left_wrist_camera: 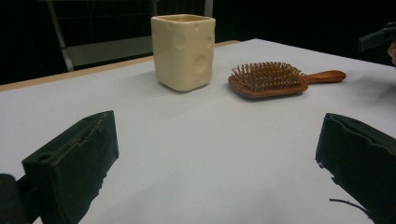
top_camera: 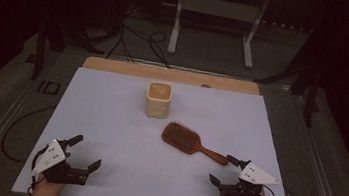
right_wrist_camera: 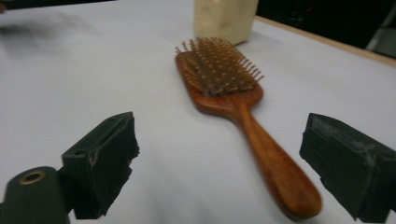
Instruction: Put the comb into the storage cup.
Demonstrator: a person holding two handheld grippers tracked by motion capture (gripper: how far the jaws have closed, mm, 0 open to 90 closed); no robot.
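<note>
Progress: nothing was picked up at this moment; the hairbrush [top_camera: 188,141] lay flat on the white table cover [top_camera: 109,120], bristles up, untouched; judging by the layout, the likely job was to lift the brush and stand it in the cream cup [top_camera: 158,99], and all of that was left to do

Right gripper: the right gripper [top_camera: 228,172] sat at the lower right of the high view, jaws spread wide with nothing between the pads; in the right gripper view the brush handle [right_wrist_camera: 275,163] ran up between the two black jaws, its rounded end at the bottom right of the frame, near the right-hand jaw but apart from it

Left gripper: the left gripper [top_camera: 86,153] rested at the lower left of the high view, jaws wide apart and empty; well apart from the brush

Brush position: centre of the high view, just below and right of the cup; handle pointing toward the lower right, its tip just beside the right gripper

Cup: upright, apparently empty, upper centre; near the brush head but not touching

Next, as a judgement: the right gripper looked best placed to close on the handle
</note>
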